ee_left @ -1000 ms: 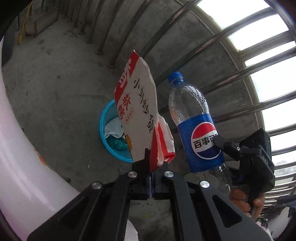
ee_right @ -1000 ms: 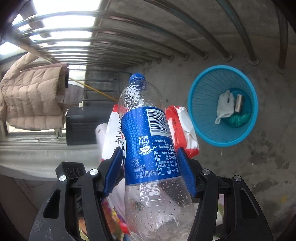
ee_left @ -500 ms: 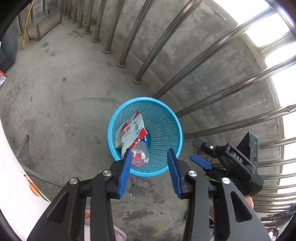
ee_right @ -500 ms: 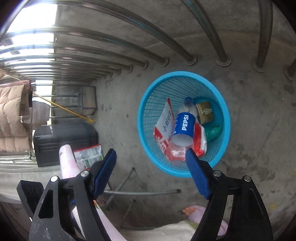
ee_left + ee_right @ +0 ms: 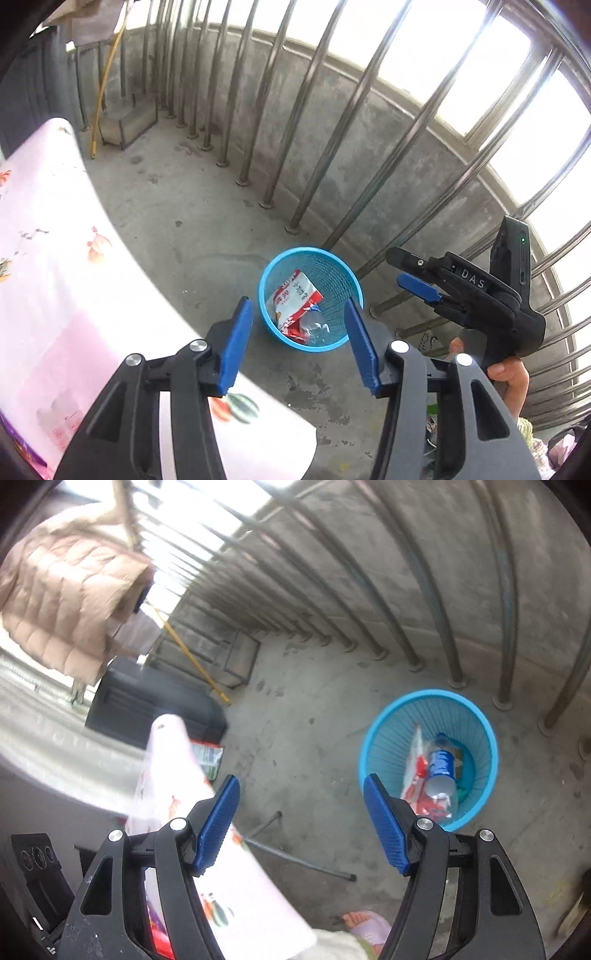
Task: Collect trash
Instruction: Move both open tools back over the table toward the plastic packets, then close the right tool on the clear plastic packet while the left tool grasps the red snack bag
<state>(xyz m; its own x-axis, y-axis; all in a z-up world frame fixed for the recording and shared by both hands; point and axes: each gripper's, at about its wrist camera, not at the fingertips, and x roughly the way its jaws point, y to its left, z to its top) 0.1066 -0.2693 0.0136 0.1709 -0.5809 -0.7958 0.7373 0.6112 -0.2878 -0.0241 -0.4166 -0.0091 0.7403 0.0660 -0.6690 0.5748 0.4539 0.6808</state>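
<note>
Trash sits inside the round blue mesh plastic basket (image 5: 341,334) on the concrete floor: from your left wrist view, a red-and-white snack bag (image 5: 295,299) leans there, beside crumpled clear plastic. Your left gripper (image 5: 297,343) is spreading wider, nothing between its blue pads. Your right gripper (image 5: 417,273) shows at far right. From your right wrist view, the basket (image 5: 373,746) holds a blue-labelled clear plastic bottle (image 5: 441,768) beside the bag. Your right gripper (image 5: 301,821) is narrowing, empty, above bare floor.
</note>
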